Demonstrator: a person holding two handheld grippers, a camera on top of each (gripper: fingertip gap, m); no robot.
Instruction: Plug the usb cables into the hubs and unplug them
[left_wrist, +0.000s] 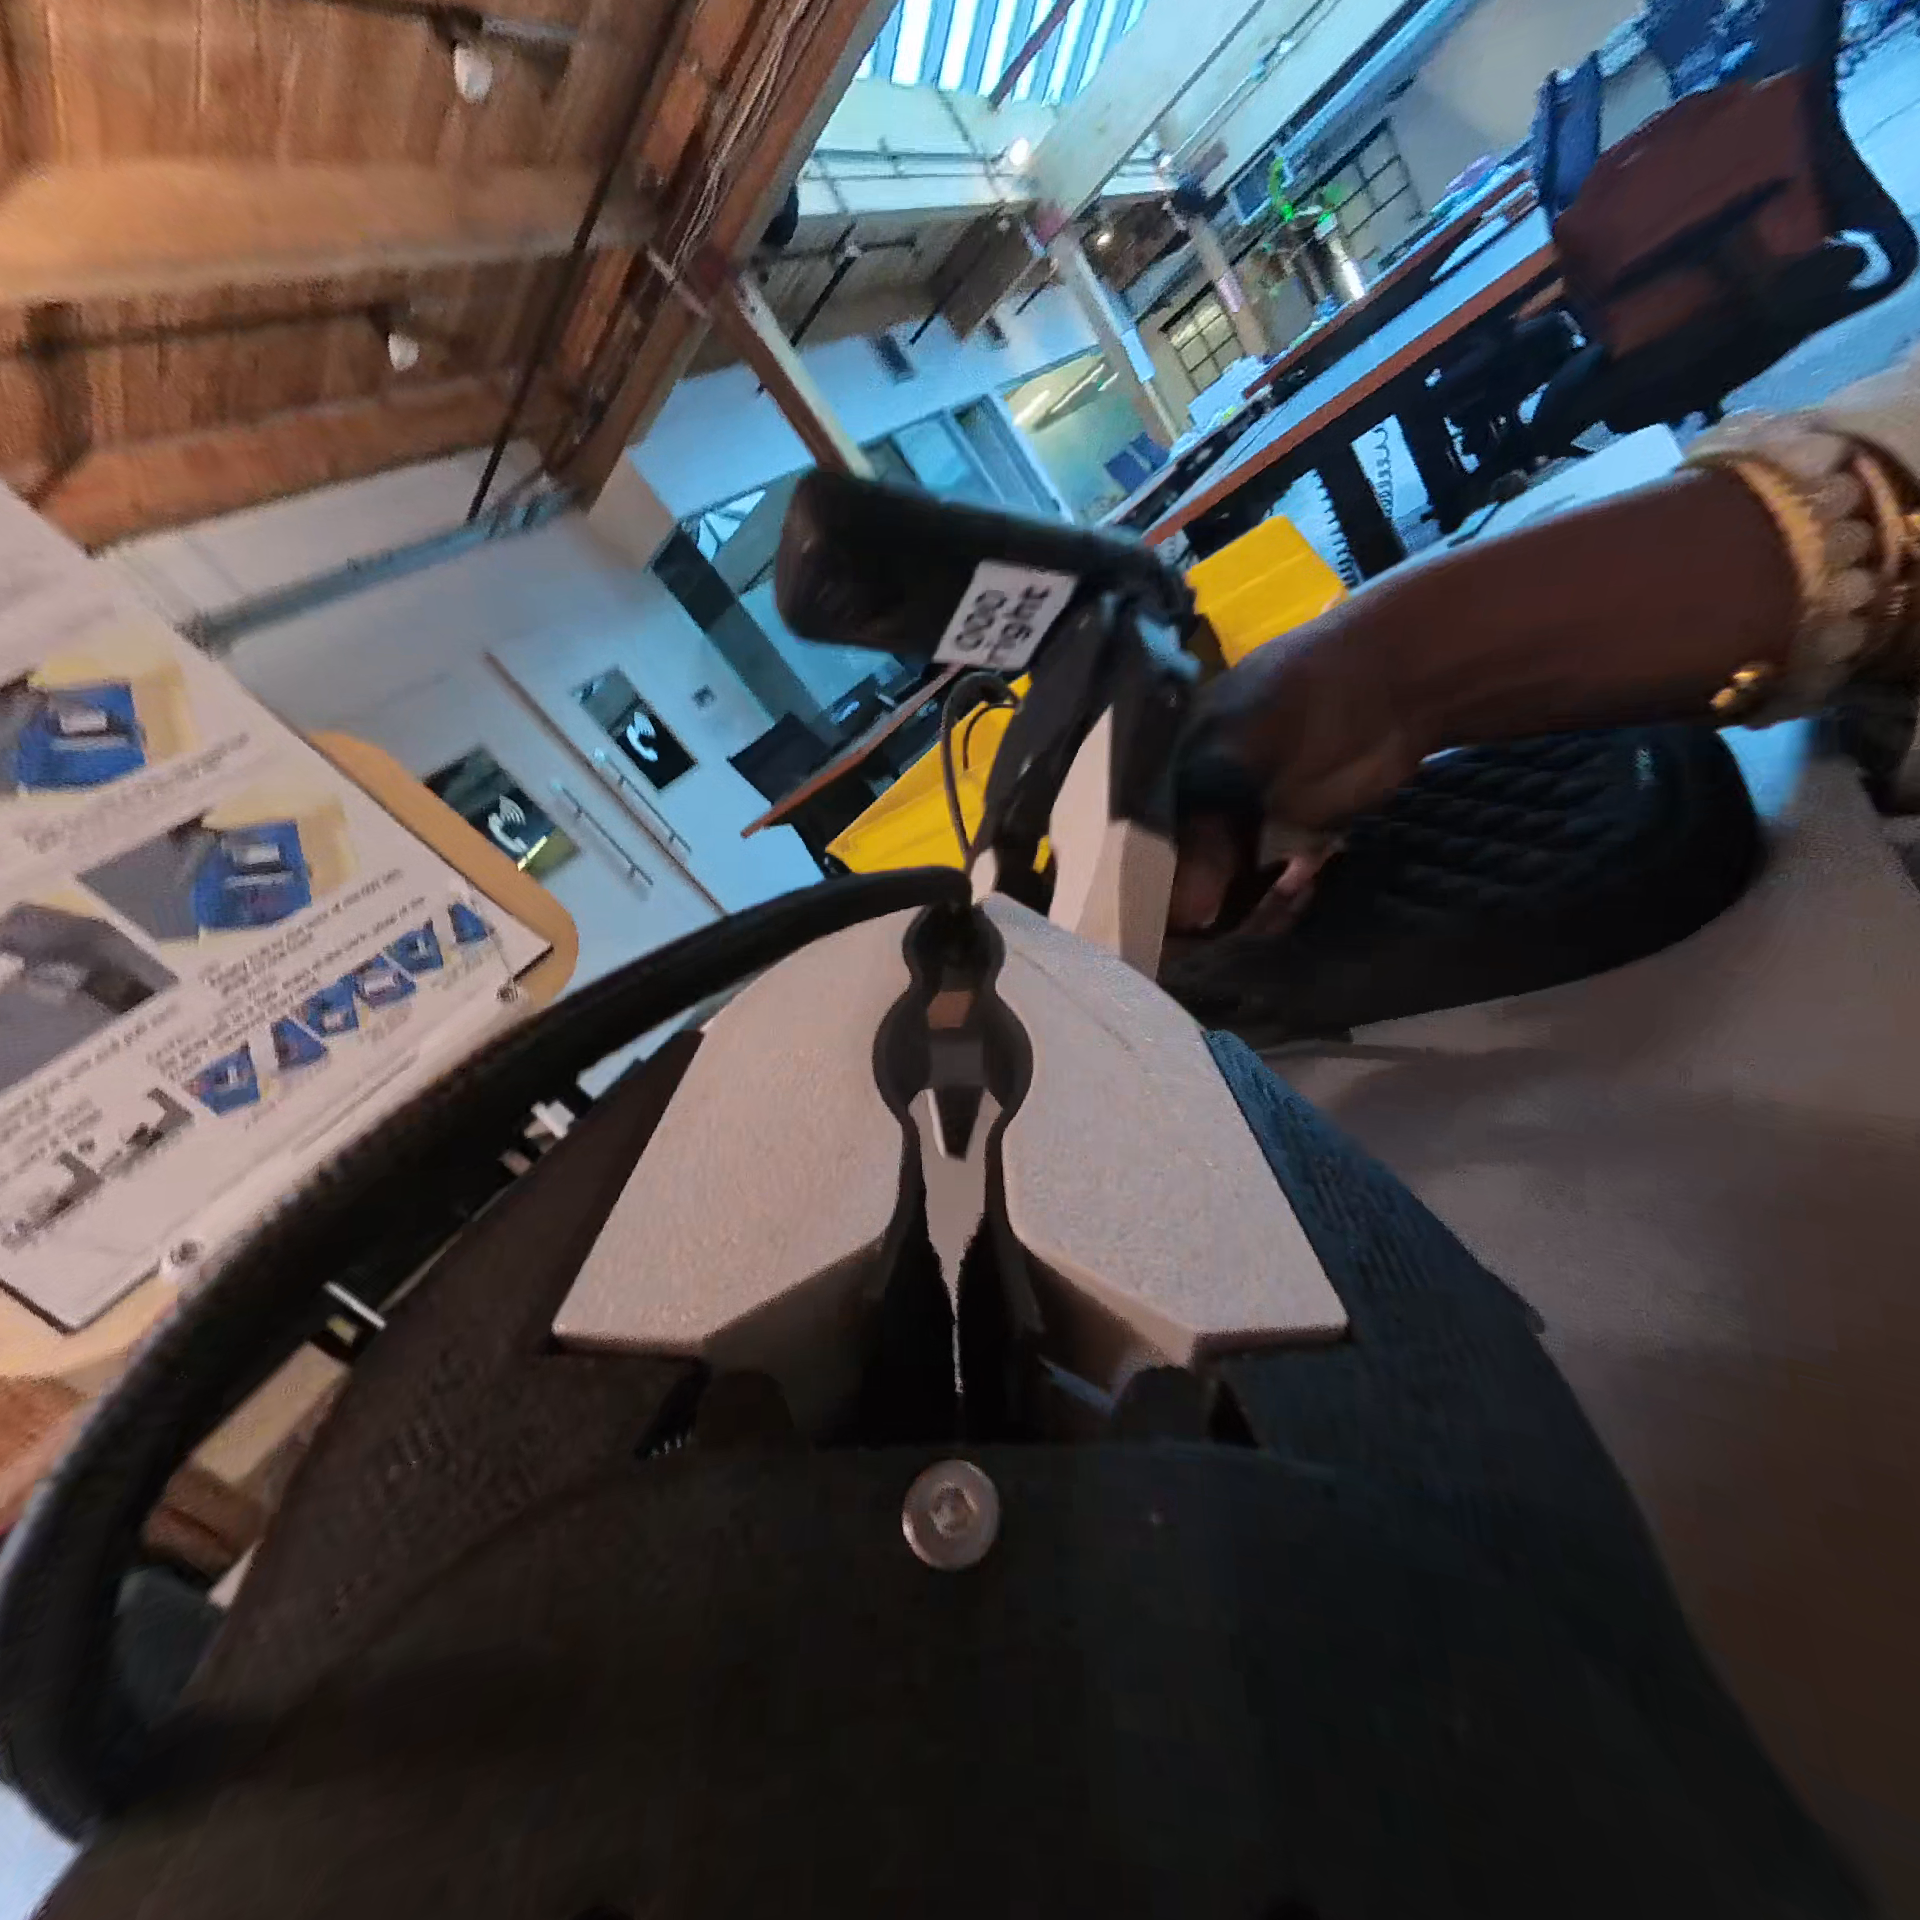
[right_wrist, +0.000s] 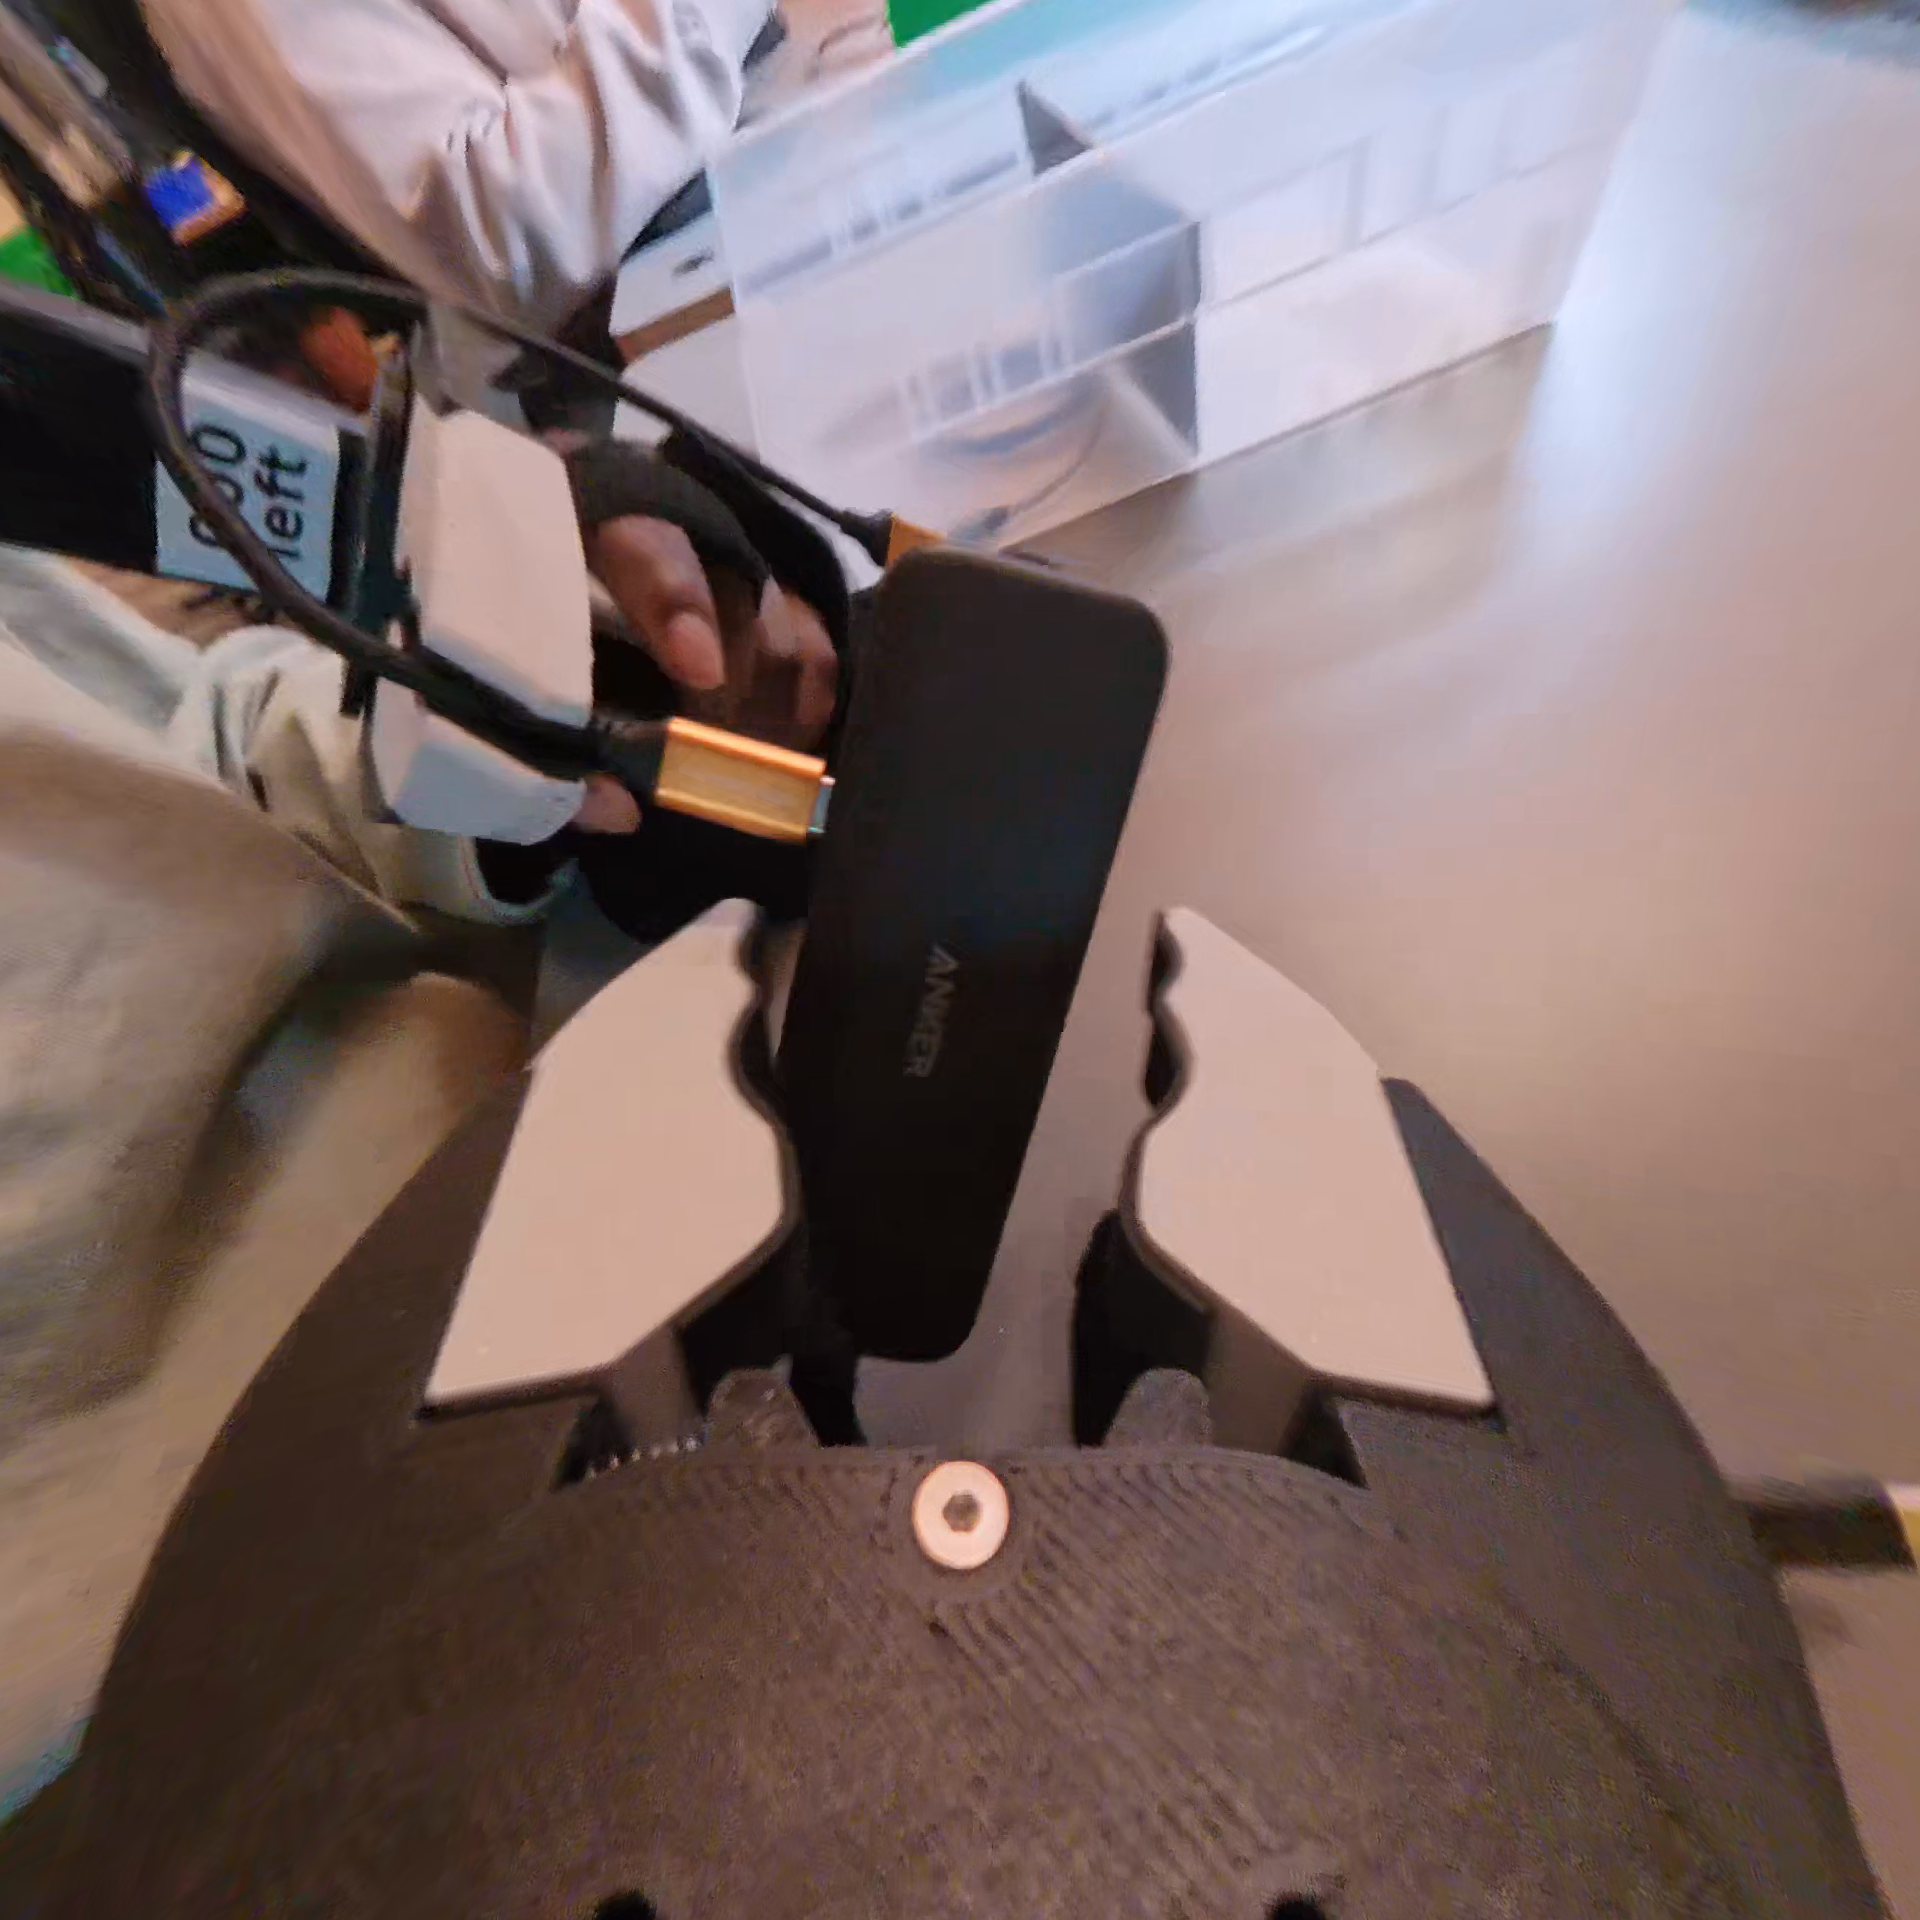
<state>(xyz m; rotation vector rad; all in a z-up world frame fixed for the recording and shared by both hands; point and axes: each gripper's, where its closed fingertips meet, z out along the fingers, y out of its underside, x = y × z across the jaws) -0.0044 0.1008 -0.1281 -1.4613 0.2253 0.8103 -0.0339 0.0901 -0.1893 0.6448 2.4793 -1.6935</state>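
L fingers (left_wrist: 951, 997) pinch braided cable (left_wrist: 436, 1122); R fingers (right_wrist: 951, 1039) apart round matte slab hub (right_wrist: 966, 935).

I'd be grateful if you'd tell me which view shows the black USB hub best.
The right wrist view: the black hub lies in full between the right gripper fingers, an orange-ended cable at its side. The left wrist view does not show the hub clearly.

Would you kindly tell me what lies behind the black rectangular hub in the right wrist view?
Behind the black rectangular hub a clear plastic compartment box rests on the pale tabletop. The hub's lower end hides whatever lies beneath it.
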